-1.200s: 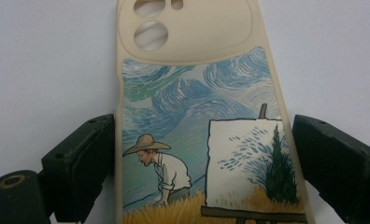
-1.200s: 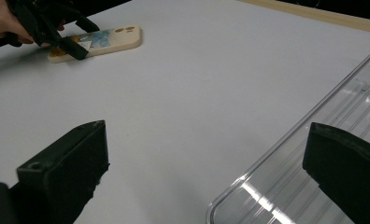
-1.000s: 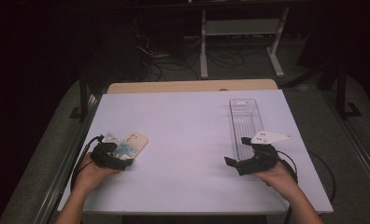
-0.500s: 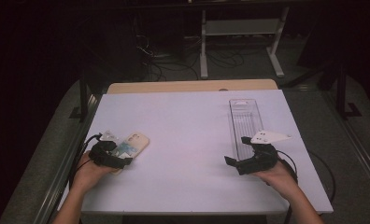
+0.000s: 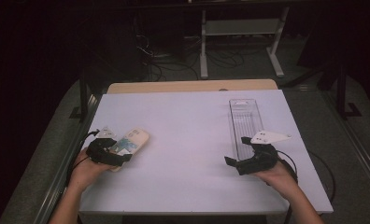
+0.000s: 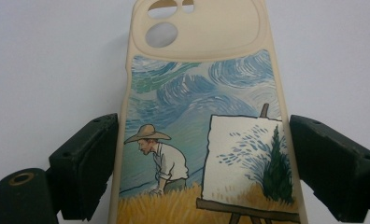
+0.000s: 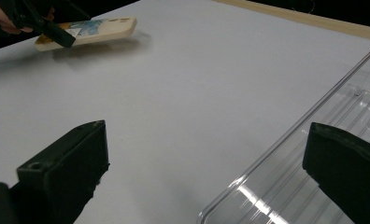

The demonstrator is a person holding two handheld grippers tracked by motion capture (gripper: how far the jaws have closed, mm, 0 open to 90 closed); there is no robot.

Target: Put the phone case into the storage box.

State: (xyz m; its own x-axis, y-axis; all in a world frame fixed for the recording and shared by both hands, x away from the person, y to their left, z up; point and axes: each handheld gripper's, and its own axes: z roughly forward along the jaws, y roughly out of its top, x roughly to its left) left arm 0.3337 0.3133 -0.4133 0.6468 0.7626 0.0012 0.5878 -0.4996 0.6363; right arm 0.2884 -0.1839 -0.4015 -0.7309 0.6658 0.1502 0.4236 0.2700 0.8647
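Observation:
A cream phone case (image 5: pixel 132 140) printed with a painter at an easel is at the table's left side. In the left gripper view the case (image 6: pixel 202 140) fills the gap between the two black jaws, and both jaws press its long edges. My left gripper (image 5: pixel 121 155) is shut on it. In the right gripper view the case (image 7: pixel 87 30) hangs just above its shadow, with the left gripper (image 7: pixel 38 23) on it. My right gripper (image 5: pixel 237 150) stands open at the near end of a clear plastic tray (image 5: pixel 245 116), its jaws wide apart with nothing between them (image 7: pixel 206 163).
The white table top (image 5: pixel 192 135) has a wooden strip (image 5: pixel 192 87) along its far edge. The long clear tray (image 7: pixel 314 154) lies lengthwise at the right. Cables trail from both grippers. A metal stand (image 5: pixel 241 28) and wires sit on the dark floor beyond.

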